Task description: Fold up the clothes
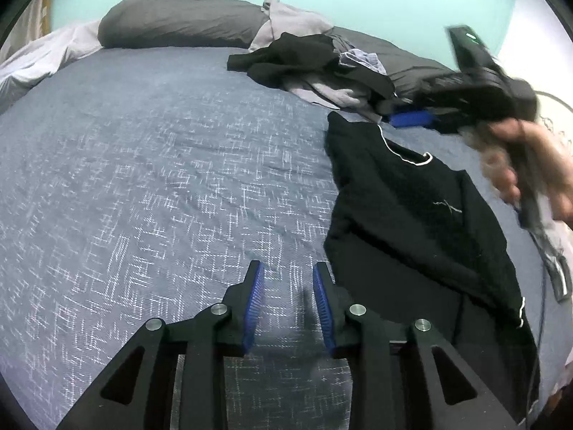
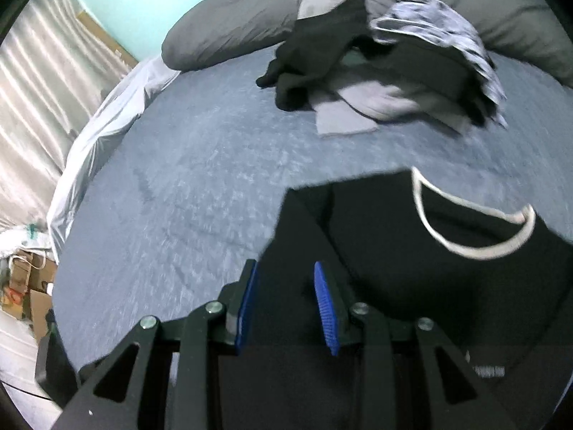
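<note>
Bedspread (image 1: 150,165) bears a black T-shirt (image 1: 412,208), near right.
Both the left gripper (image 1: 288,304) and right gripper (image 2: 286,304) gape empty; heaped clothes (image 1: 322,64) and grey pillows (image 1: 179,18) lie beyond.

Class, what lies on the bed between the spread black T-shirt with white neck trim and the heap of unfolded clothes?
Only bare blue-grey patterned bedspread, in the right wrist view, separates T-shirt from heap.

Matt black cloth shirt (image 1: 412,215), woven blue bedspread (image 1: 161,179), ribbed blue plastic pads (image 1: 324,304)
</note>
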Available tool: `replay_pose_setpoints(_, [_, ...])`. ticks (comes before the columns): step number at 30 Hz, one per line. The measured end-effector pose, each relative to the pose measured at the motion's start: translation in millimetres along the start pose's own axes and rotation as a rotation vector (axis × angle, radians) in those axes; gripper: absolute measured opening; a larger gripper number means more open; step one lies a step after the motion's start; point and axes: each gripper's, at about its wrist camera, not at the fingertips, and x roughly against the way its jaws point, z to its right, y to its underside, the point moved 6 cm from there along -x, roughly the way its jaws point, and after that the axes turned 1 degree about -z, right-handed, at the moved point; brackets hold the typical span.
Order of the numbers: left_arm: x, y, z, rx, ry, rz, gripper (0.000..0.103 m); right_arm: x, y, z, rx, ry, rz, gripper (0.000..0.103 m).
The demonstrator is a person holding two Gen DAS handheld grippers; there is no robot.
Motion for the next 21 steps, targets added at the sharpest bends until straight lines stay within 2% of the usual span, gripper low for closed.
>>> replay_pose_setpoints(7, [1.6,-2.7,-9.2,0.029,0.02,0.001,0.032,-42.1,-32.4,-7.8,0.051,0.073,-0.023,0.033])
replay_pose_setpoints(15, [1.9,-2.9,-23.6,0.061,0.008,0.003,0.032,-72.5,-43.7,-9.2,0.095,0.14,-0.058,0.033])
replay_pose_setpoints(18, [2.1,-3.1,-24.1,0.066,0.014,0.004,0.032,-83.6,-44.9,-8.4,0.105,0.169,-0.078,0.029])
replay_pose_setpoints(21, [1.3,-2.7,-22.7,0.069,0.022,0.002,0.032,-90.4,-44.9,-7.8,0.115,0.182,-0.085,0.015])
